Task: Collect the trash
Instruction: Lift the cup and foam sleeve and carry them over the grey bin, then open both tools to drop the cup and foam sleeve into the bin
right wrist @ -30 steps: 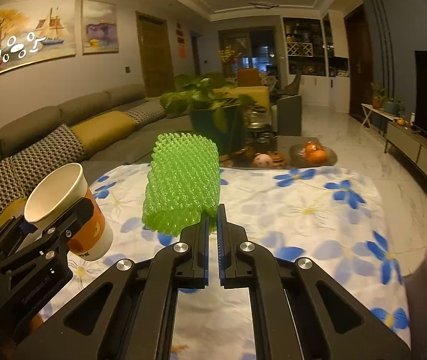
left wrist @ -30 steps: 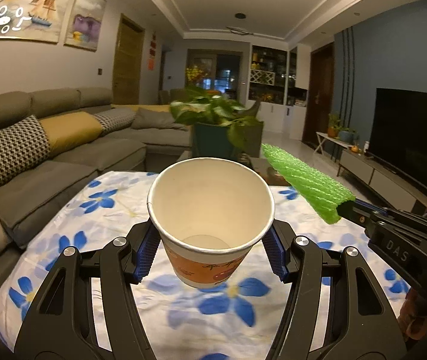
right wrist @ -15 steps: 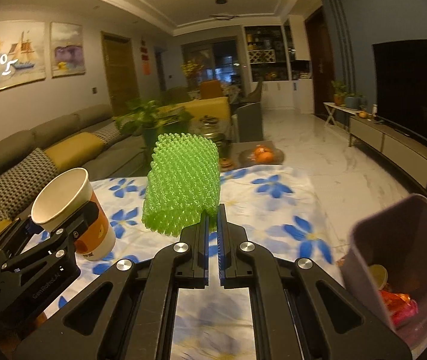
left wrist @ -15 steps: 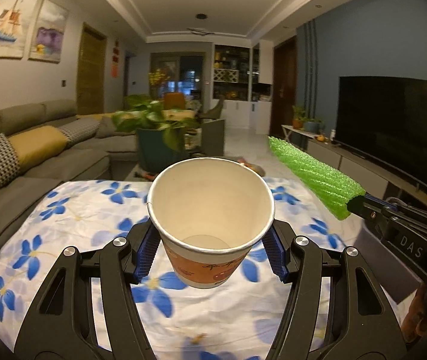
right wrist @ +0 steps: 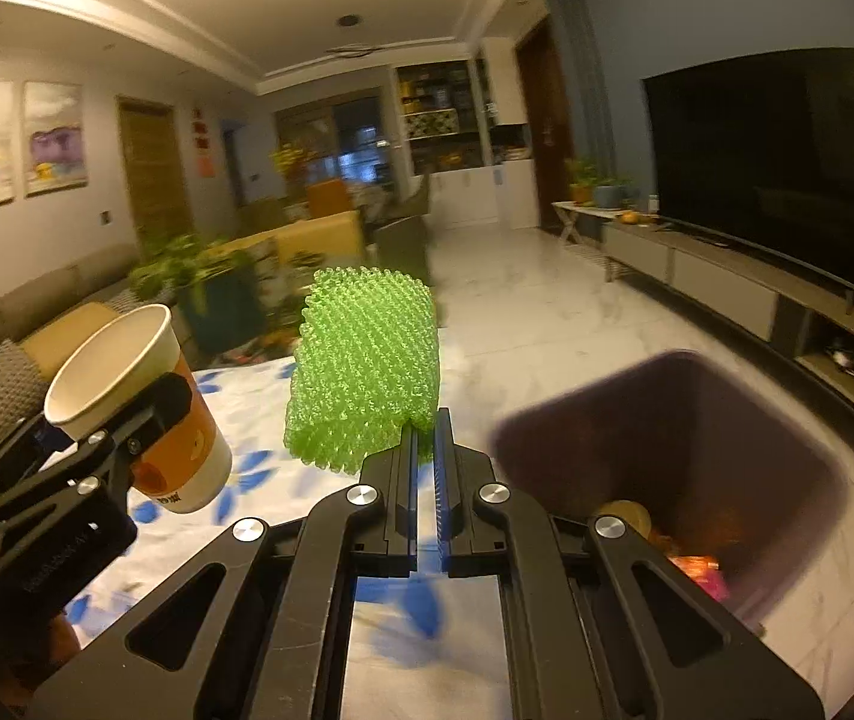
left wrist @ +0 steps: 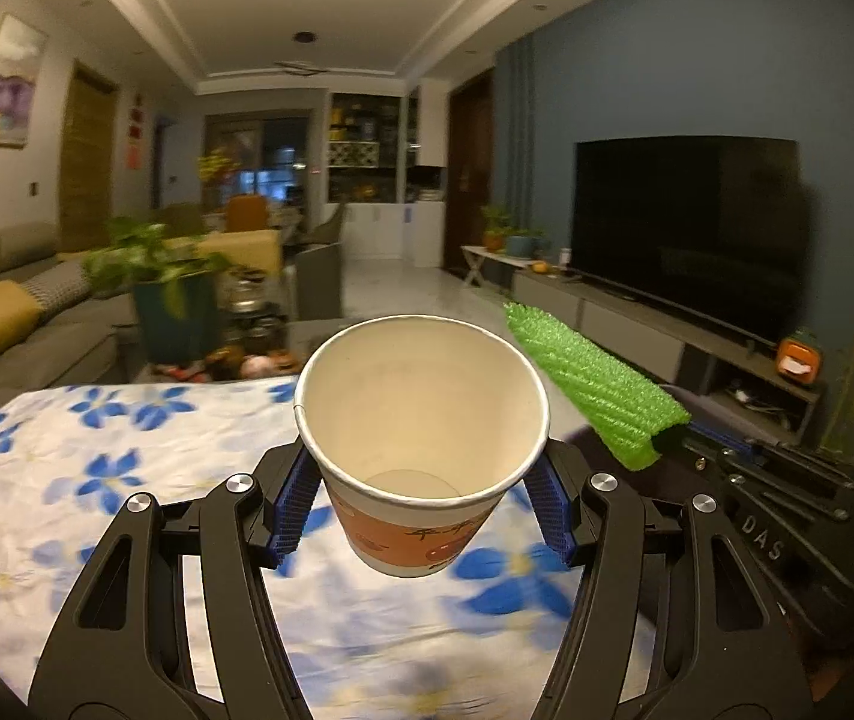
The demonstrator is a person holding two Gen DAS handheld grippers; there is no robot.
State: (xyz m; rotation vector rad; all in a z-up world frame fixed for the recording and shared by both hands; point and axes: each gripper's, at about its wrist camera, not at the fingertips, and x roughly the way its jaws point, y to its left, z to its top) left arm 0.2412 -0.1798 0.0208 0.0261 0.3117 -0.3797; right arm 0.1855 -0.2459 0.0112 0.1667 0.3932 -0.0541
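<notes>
Your left gripper [left wrist: 420, 516] clasps the paper cup [left wrist: 420, 438] and your right gripper [right wrist: 423, 468] pinches the green foam net [right wrist: 363, 369], both carried above the worktop [left wrist: 126, 480]. The carrying step appears underway; next, bring each over the open trash bin [right wrist: 799, 420] at your right and release.

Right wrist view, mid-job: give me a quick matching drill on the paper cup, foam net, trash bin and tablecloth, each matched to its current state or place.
Things:
1. paper cup
2. green foam net
3. trash bin
4. floral tablecloth

States:
A. on the floor at right, open, trash inside
B. pinched in the right tool
C. spread on the table below both tools
D. clamped in the left tool, empty, mouth open

Pairs: 1-D, 2-B, 3-A, 4-C
</notes>
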